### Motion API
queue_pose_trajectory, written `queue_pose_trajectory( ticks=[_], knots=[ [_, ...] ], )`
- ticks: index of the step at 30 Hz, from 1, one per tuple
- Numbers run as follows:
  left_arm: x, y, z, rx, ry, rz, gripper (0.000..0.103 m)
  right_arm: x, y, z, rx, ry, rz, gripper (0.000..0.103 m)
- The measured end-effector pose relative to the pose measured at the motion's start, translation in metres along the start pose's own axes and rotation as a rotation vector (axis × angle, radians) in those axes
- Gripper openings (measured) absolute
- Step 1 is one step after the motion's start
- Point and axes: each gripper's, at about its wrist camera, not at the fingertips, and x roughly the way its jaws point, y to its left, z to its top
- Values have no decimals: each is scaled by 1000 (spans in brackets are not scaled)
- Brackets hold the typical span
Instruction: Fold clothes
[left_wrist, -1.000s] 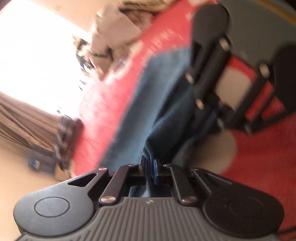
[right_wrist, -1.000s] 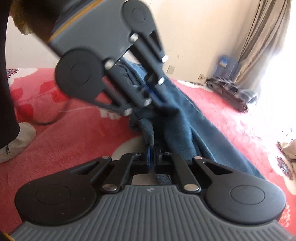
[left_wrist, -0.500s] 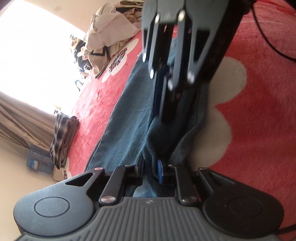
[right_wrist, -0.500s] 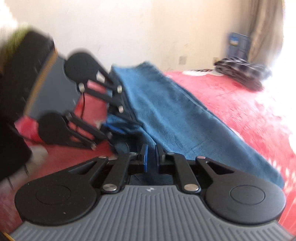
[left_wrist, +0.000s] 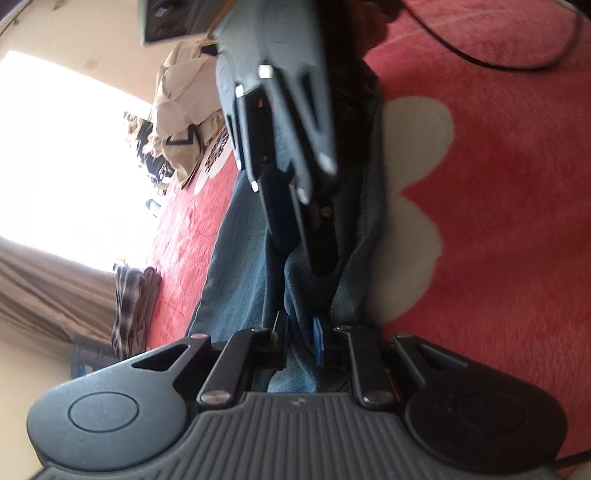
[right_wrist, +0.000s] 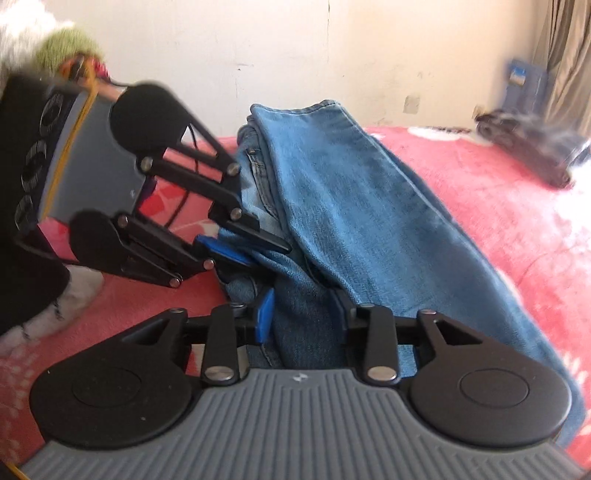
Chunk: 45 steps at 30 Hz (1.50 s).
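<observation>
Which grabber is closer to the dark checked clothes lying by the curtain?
Neither clearly. Both the left gripper and the right gripper are at the jeans, right jaws opening around denim; the checked clothes lie far off across the red blanket.

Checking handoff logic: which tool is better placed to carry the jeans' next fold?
Left, probably. The left tool is pinched on a bunched fold of the jeans. The right tool is opening, denim loose between its pads, so it would have to regrasp.
</observation>
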Motion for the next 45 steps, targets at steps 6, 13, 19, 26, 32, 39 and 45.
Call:
queue_pose_trajectory(
  ticks=[6,13,19,26,32,39,45],
  knots=[
    [0,-3,-2,43,-16,5,15,7,-23,4,100,34,123,42],
    [0,-4,0,91,-16,17,17,26,-24,10,124,99,139,28],
    [-4,53,5,-236,41,-188,29,21,30,6,-206,80,-99,6],
    [8,103,-13,-569,62,-345,42,29,96,-38,-847,20,-461,4],
    [18,111,-29,-711,86,-431,42,34,102,-59,-1022,18,-528,4],
    [8,93,-15,-647,152,-329,15,28,100,-53,-960,-1,-513,4],
    [-10,71,3,-469,169,-198,9,-6,68,-20,-551,-7,-318,14]
  ],
)
